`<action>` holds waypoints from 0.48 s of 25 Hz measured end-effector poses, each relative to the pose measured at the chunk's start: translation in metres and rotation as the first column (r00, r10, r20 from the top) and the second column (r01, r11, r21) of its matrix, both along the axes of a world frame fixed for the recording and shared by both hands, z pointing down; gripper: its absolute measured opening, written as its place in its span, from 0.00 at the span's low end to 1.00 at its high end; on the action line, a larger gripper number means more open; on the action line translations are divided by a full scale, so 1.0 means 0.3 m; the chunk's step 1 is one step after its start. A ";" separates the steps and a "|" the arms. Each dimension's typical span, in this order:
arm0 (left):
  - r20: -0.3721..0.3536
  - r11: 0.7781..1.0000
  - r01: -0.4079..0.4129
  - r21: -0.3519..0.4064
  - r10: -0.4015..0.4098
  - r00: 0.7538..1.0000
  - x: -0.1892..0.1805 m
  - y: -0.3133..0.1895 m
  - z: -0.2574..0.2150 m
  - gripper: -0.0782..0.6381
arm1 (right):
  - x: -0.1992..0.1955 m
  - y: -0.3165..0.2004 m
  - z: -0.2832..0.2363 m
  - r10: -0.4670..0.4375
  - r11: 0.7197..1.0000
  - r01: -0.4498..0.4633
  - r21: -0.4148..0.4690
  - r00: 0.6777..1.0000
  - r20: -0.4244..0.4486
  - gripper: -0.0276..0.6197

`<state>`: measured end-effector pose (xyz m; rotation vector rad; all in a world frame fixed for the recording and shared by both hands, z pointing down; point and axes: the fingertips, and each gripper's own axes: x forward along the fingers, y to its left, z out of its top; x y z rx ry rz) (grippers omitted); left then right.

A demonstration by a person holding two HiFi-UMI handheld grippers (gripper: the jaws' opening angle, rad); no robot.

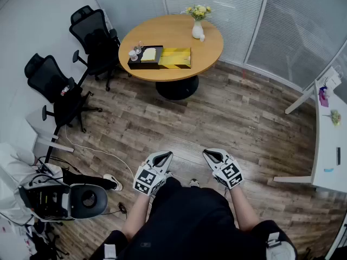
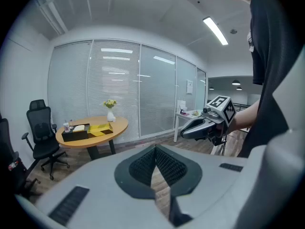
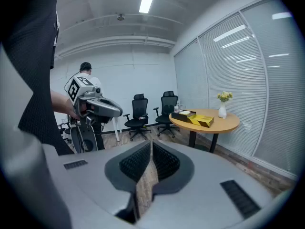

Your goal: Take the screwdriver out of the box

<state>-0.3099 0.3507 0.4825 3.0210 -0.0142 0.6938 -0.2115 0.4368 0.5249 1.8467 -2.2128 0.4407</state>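
Standing well apart from the round tabletop (image 1: 209, 50), the person held both tools low in front of the body, above the wooden floor (image 1: 244, 118). The left gripper (image 1: 162, 156) and the right gripper (image 1: 213, 155) were side by side and apart from each other, both tipped a little downward toward the far side of the room. In each gripper view the two ribbed pads met at the tips, so the jaws of both were closed on nothing, and only floor showed through the thin slit behind them. This looked like a resting carry: nothing was within reach, so there was no reason to hold the jaws wide.

On the tabletop lay a yellow box (image 1: 175, 57) with dark stripes, and just beside it a black box (image 1: 145, 58) with some small items in it. A white vase (image 1: 198, 30) with flowers stood near the far edge, and two black chairs (image 1: 95, 34) were off to the left. The screwdriver itself could not be made out at this distance; it was probably inside one of the two boxes, perhaps the yellow one. The task seemed not yet begun: I judged that the person first had to walk up to the tabletop before either tool could open and reach in.
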 end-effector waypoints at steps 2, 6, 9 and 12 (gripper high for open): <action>-0.002 1.000 -0.012 -0.013 0.012 1.000 0.005 0.005 -0.003 0.12 | 0.002 -0.003 0.007 -0.007 1.000 0.007 -0.003 1.000 0.001 0.06; 0.001 0.999 -0.042 -0.035 0.042 0.999 0.009 0.010 -0.006 0.12 | 0.005 -0.024 0.021 -0.014 1.000 0.014 -0.016 1.000 0.005 0.06; 0.009 0.998 -0.045 -0.048 0.045 0.999 -0.005 0.014 0.002 0.12 | -0.013 -0.039 0.020 -0.022 1.000 0.022 -0.020 1.000 0.007 0.06; 0.009 0.998 -0.040 -0.057 0.040 0.999 -0.019 0.006 0.003 0.12 | -0.035 -0.057 0.014 -0.027 0.999 0.027 -0.021 1.000 0.009 0.06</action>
